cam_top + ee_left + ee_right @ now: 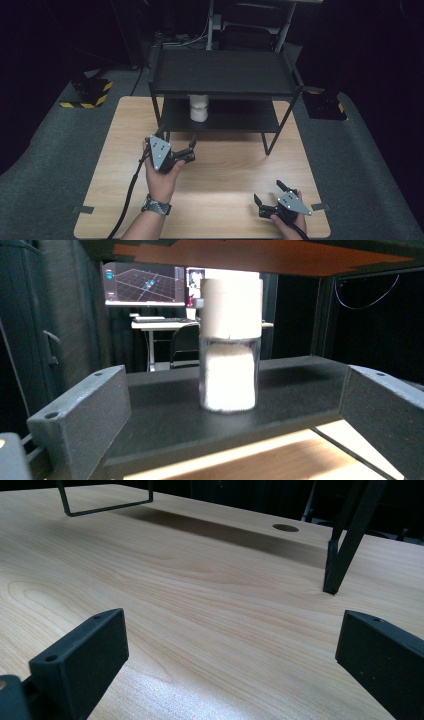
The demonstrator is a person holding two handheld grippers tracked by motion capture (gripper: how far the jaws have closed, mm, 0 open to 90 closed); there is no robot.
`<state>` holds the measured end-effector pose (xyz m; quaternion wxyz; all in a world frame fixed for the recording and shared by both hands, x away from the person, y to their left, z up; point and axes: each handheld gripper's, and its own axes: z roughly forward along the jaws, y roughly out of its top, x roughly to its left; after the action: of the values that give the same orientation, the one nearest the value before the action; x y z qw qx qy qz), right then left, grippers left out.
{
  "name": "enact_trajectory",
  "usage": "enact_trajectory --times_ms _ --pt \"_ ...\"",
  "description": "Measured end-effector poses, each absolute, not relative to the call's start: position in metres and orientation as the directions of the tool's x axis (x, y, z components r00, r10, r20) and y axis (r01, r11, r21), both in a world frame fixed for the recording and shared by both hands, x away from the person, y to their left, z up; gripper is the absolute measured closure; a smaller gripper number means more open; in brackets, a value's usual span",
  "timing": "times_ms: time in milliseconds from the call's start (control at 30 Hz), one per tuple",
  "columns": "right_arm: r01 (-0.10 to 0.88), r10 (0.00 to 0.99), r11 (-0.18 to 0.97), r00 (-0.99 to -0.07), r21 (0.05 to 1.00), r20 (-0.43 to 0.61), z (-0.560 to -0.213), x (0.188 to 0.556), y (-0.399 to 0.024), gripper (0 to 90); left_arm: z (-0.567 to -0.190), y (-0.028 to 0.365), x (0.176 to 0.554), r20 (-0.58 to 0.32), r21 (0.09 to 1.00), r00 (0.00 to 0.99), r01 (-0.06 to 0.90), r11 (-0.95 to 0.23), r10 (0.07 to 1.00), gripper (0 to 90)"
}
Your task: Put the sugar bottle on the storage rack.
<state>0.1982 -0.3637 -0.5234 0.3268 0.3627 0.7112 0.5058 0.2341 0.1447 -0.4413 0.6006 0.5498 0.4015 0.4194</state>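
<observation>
A person works two hand-held tools over a light wooden counter (pixel 220 175) in a dark room, seen from the high view. At centre frame stands a black two-tier shelf rack (pixel 222 75), its legs planted on the far half of the counter. A clear jar (pixel 198 107) with a white cap, filled with a white granular material, stands upright on the rack's lower shelf, toward its left end and partly hidden under the upper shelf.

The left tool (pixel 176 146), held in the person's left hand (pixel 161 180) at centre left of the frame, sits just in front of the lower shelf with its jaws spread wide and nothing between them. In the left gripper view the jar (pixel 230 345) rises at centre frame beyond the two black jaws, apart from both, with the shelf's front edge between tool and jar. A lit monitor (pixel 145 284) and a desk show in the upper left background.

The right tool (pixel 269 194) rests low at the lower right of the high view, near the counter's front right corner, well apart from the rack. Its jaws also stand wide and empty. The right gripper view looks across bare wood grain to a rack leg (pixel 345 555) at upper right.
</observation>
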Motion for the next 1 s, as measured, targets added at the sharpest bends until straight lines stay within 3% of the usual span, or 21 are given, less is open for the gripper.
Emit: enact_trajectory --times_ms 500,1000 --pt "0.181 0.844 0.234 -0.526 0.955 -0.107 -0.523 0.198 -0.363 0.1 -0.497 0.183 0.190 -0.035 0.999 0.361 -0.006 0.040 0.932 0.4" --pt "0.179 0.845 0.232 -0.524 0.956 -0.107 -0.524 0.198 -0.363 0.1 -0.524 0.202 0.170 -0.026 0.997 0.356 0.078 -0.003 0.934 0.4"
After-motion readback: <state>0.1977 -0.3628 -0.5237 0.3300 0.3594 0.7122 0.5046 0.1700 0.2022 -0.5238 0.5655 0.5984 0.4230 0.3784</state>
